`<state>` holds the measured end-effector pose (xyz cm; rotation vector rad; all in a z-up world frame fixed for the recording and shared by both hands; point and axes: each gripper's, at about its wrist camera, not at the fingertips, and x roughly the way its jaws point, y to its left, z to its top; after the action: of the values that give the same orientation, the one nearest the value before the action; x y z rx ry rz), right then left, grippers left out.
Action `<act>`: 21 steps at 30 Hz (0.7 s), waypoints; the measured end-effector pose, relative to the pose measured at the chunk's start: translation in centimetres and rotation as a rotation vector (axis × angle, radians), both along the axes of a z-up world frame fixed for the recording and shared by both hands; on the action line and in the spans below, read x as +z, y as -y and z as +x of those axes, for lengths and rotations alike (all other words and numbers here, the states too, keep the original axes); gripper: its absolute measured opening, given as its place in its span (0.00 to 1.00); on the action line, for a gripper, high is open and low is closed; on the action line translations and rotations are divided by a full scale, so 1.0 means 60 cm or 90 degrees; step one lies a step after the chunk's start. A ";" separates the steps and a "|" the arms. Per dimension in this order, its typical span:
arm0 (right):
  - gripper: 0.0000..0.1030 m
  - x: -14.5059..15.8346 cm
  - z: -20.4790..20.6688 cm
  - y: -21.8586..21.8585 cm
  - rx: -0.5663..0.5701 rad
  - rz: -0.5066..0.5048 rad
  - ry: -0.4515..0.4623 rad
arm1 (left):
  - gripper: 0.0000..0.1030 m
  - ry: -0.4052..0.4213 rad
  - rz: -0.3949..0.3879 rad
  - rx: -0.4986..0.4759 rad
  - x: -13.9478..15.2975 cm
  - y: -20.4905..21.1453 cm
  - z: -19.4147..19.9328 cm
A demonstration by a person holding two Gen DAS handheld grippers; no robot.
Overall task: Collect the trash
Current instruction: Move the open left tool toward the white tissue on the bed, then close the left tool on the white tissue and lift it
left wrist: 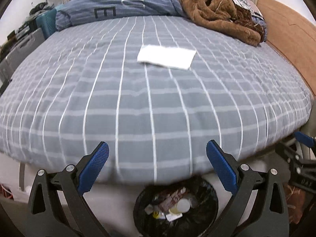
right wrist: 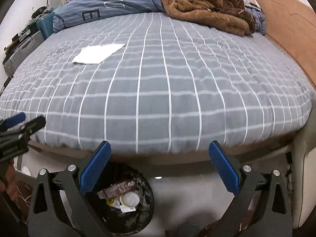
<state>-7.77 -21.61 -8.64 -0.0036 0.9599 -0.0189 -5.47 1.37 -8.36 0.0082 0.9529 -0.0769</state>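
A flat white sheet of paper (left wrist: 166,56) lies on the grey checked bed (left wrist: 138,102); it also shows in the right wrist view (right wrist: 97,53) on the bed (right wrist: 167,90), left of centre. A black-lined trash bin (left wrist: 175,207) with wrappers and cups stands on the floor at the foot of the bed, and shows in the right wrist view (right wrist: 122,197). My left gripper (left wrist: 157,152) is open and empty, above the bin at the bed's near edge. My right gripper (right wrist: 160,152) is open and empty, just right of the bin.
A brown fleece blanket (left wrist: 217,13) and a blue duvet (left wrist: 122,2) are heaped at the far end of the bed. A wooden headboard (left wrist: 292,39) runs along the right. Boxes and a teal crate (left wrist: 46,22) stand at the left.
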 end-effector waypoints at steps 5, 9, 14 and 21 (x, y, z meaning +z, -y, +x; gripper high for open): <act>0.93 0.014 0.052 0.011 0.001 -0.001 0.015 | 0.94 0.008 -0.008 0.003 0.005 0.009 0.075; 0.93 0.015 0.093 0.018 0.003 0.003 0.017 | 0.94 0.005 -0.024 0.007 -0.002 0.017 0.147; 0.93 0.002 0.134 0.024 0.016 -0.005 0.011 | 0.94 0.003 -0.032 0.007 -0.013 0.029 0.220; 0.93 -0.020 0.156 0.038 0.015 0.008 0.003 | 0.93 0.003 -0.018 0.010 -0.031 0.062 0.301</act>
<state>1.60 -23.87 -9.83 -0.0040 0.9551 0.0088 12.59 -2.32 -10.20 -0.0255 0.9468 -0.0758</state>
